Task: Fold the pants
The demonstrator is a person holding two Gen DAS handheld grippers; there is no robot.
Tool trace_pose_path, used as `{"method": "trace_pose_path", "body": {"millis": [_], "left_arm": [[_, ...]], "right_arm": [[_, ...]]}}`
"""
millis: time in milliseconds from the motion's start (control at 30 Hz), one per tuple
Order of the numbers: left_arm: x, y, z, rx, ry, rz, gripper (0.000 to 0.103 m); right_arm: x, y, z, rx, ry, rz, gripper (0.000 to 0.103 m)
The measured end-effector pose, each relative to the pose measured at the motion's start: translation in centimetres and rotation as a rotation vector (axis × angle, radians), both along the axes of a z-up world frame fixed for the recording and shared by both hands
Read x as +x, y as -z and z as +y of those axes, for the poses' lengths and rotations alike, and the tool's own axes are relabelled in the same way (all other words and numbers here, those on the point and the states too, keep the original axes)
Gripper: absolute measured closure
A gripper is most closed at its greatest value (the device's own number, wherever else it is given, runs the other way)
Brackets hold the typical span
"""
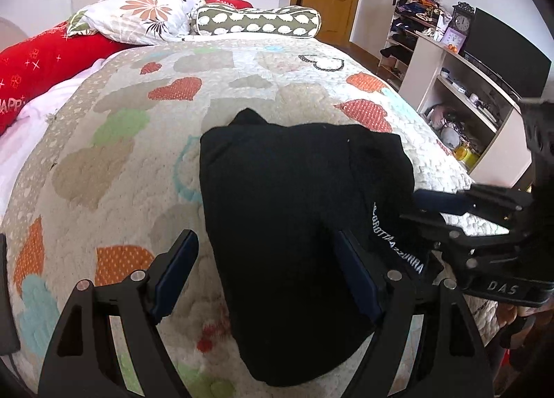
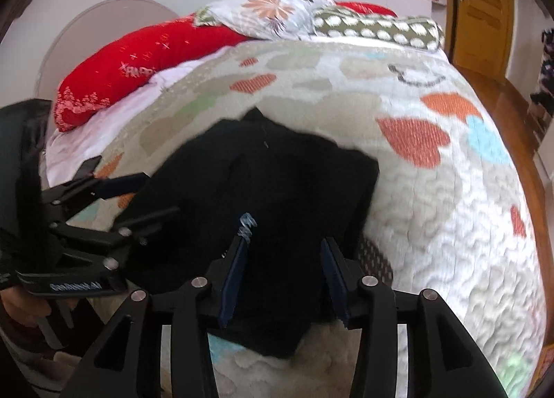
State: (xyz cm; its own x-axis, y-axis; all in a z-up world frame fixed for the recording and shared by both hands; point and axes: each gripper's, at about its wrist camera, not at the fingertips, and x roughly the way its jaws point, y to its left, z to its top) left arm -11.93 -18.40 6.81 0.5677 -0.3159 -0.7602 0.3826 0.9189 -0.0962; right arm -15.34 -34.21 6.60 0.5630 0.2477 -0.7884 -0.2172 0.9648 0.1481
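- Left hand-held gripper [image 1: 266, 280], bottom of the left wrist view: jaws wide apart, straddling the near edge of the pants [image 1: 294, 207]; pads press on nothing, nothing held.
- Right hand-held gripper [image 2: 285, 280], bottom centre of the right wrist view: jaws about half open, black cloth between them but not pinched; no grip that I can see.
- Pants: black, lying as a compact folded bundle on the quilt [image 1: 138, 155] of the bed, centre of both frames, near the bed's front edge.
- Progress, my judgement: main folds look done, bundle set down and released. Left: perhaps smoothing the lumpy far corner.
- Writing: white lettering on the pants' right side, partly legible, roughly "GROTTA AZZURRA"; "DAS" on the right gripper's body at lower right of the left view.
- Far: red pillow [image 1: 45, 62] at upper left reads "HAPP…", rest cut off.
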Motion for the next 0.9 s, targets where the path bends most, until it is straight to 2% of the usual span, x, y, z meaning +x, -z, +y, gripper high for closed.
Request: {"method": "trace_pose_path", "body": {"millis": [33, 200, 267, 400, 567, 700, 767, 900], "left_arm": [[0.0, 0.1, 0.1, -0.002, -0.003, 0.003, 0.021], [-0.2, 0.7, 0.2, -0.021, -0.019, 0.017, 0.021], [-0.3, 0.8, 0.2, -0.024, -0.022, 0.018, 0.021], [-0.6, 0.3, 0.5, -0.030, -0.018, 0.015, 0.021], [-0.9, -0.7, 1.9, -0.089, -0.015, 0.020, 0.021], [0.0, -0.5, 3.4, -0.170, -0.020, 0.075, 0.018], [0.7, 0.0, 3.9, -0.201, -0.029, 0.113, 0.018], [1.9, 1.0, 4.2, -0.257, -0.036, 0.177, 0.018]], "right_arm": [[-0.2, 0.5, -0.1, 0.006, 0.001, 0.012, 0.046], [-0.9, 1.8, -0.8, 0.058, 0.036, 0.016, 0.042], [-0.9, 1.8, -0.9, 0.060, 0.046, 0.027, 0.036], [-1.0, 0.9, -1.5, 0.085, 0.050, 0.031, 0.033], [-1.3, -0.1, -3.7, 0.157, 0.091, -0.007, 0.021], [-0.2, 0.9, -6.2, 0.256, 0.156, 0.020, 0.021], [0.5, 1.6, -6.6, 0.294, 0.152, 0.040, 0.021], [1.4, 1.9, -6.2, 0.329, 0.102, 0.024, 0.021]]}}
